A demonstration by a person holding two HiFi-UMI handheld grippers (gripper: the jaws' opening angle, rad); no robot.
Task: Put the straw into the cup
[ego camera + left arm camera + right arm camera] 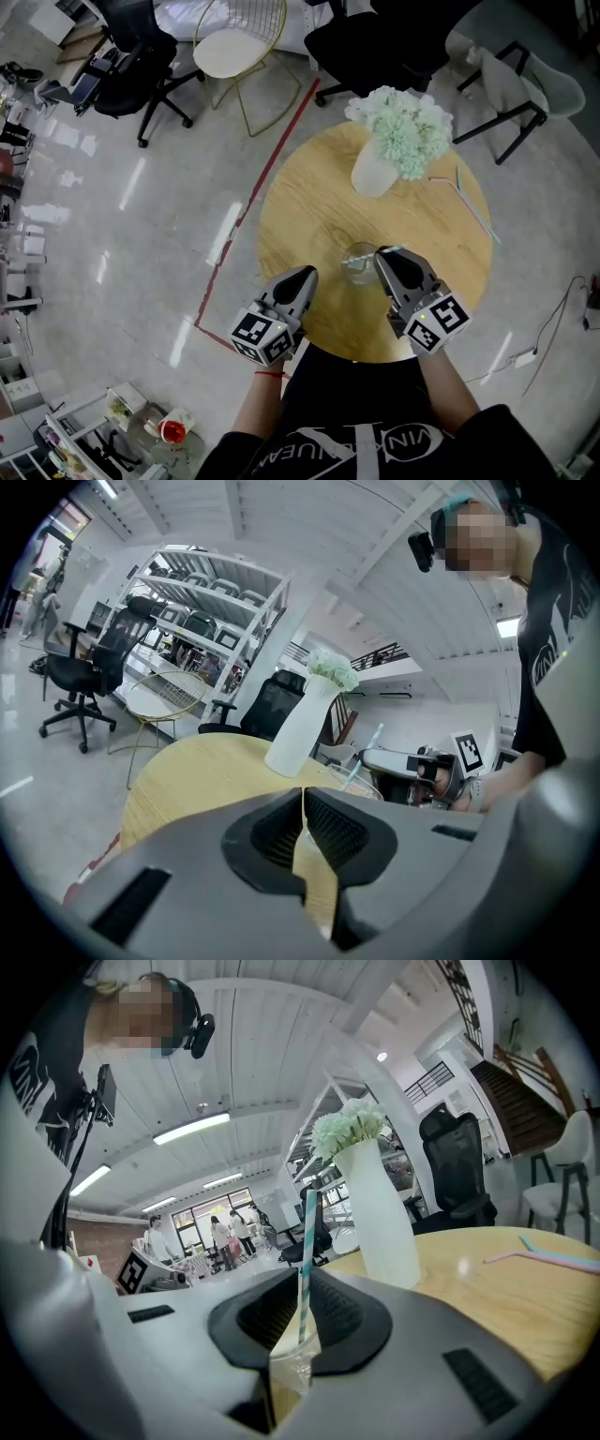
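Note:
A clear plastic cup (358,262) stands on the round wooden table (300,211), near its front edge. My right gripper (385,255) is shut on a teal-and-white striped straw (307,1232), held upright between its jaws (302,1283). The straw's lower end dips at the rim of the cup (286,1377), just below the jaws. The left gripper view shows the same straw (363,759) slanting up from the cup (354,782), beside the right gripper (394,761). My left gripper (306,276) sits left of the cup, its jaws (303,797) shut with nothing between them.
A white vase (373,173) of pale flowers stands at the far side of the table. Two loose straws (469,202), one pink and one blue, lie at the right edge. Office chairs and a wire chair (234,52) stand beyond the table.

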